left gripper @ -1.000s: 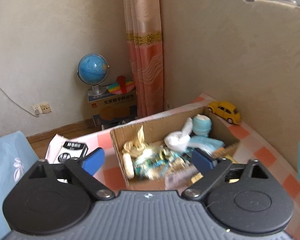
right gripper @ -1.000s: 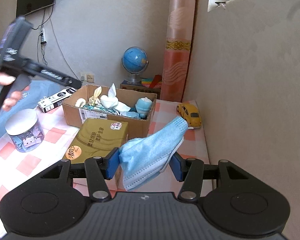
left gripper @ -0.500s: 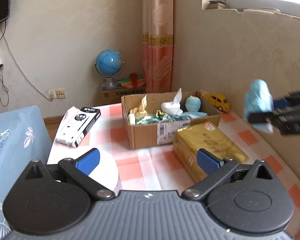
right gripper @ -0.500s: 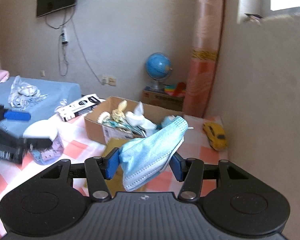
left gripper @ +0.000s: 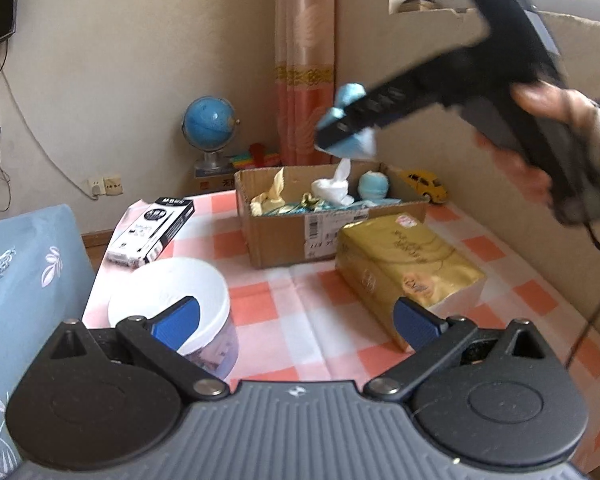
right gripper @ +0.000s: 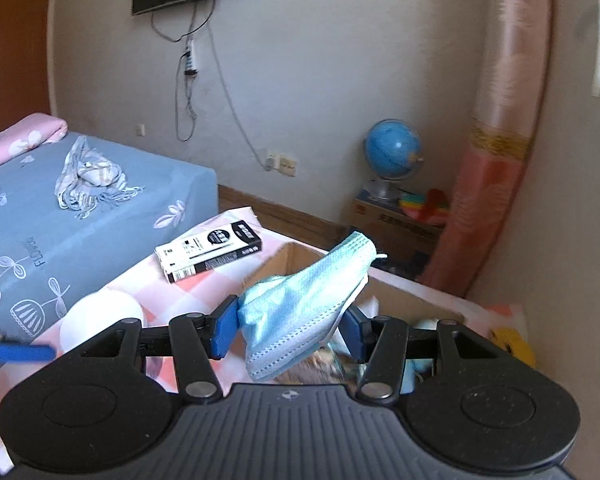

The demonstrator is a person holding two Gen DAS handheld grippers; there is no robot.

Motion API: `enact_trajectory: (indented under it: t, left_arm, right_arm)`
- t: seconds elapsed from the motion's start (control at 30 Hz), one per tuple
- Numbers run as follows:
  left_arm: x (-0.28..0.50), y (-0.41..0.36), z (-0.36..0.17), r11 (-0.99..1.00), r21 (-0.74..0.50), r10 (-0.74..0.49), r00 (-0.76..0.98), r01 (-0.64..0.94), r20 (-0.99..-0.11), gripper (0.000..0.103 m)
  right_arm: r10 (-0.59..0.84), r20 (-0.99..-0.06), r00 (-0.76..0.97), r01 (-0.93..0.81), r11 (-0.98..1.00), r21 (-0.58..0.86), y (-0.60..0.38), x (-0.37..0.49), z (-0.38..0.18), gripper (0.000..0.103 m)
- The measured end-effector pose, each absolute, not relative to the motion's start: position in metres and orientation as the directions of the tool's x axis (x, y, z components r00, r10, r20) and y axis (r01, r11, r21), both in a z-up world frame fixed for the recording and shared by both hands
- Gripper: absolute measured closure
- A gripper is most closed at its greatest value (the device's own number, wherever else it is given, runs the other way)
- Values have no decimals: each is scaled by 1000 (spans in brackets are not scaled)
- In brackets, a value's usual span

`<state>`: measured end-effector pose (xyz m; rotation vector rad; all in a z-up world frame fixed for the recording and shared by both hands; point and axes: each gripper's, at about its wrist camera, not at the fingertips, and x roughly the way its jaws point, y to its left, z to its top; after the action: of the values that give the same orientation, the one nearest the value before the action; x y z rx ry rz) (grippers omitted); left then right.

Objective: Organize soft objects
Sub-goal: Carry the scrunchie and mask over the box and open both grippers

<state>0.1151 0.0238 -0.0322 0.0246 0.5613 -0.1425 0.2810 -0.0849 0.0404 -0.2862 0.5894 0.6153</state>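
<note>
My right gripper (right gripper: 288,330) is shut on a light blue face mask (right gripper: 304,308) and holds it in the air above the open cardboard box (right gripper: 412,300). In the left wrist view the right gripper (left gripper: 346,130) hangs over the box (left gripper: 284,236), with the mask (left gripper: 350,120) bunched at its tips. The box holds soft things: a white tissue wad (left gripper: 332,188), a pale blue roll (left gripper: 372,186) and cream ribbon (left gripper: 270,196). My left gripper (left gripper: 296,322) is open and empty, low over the checked cloth in front of the box.
A gold tissue pack (left gripper: 408,264) lies to the right of the box. A white-lidded jar (left gripper: 172,300) stands at the front left. A black-and-white carton (left gripper: 152,228) lies at the left. A yellow toy car (left gripper: 426,186) sits by the wall. A blue bed (right gripper: 60,208) lies to the left.
My right gripper has swung left and up with the mask, from beside the box to above it. My left gripper has pulled back from the box.
</note>
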Motion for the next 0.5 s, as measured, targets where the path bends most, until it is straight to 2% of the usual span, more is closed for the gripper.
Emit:
enact_trajectory:
  t: [0.5]
  left_arm:
    - [123,41,-49,998,40,-18,833,49,-553,0]
  right_arm:
    - [439,-692,573,-651,757,-60,-43,349,6,42]
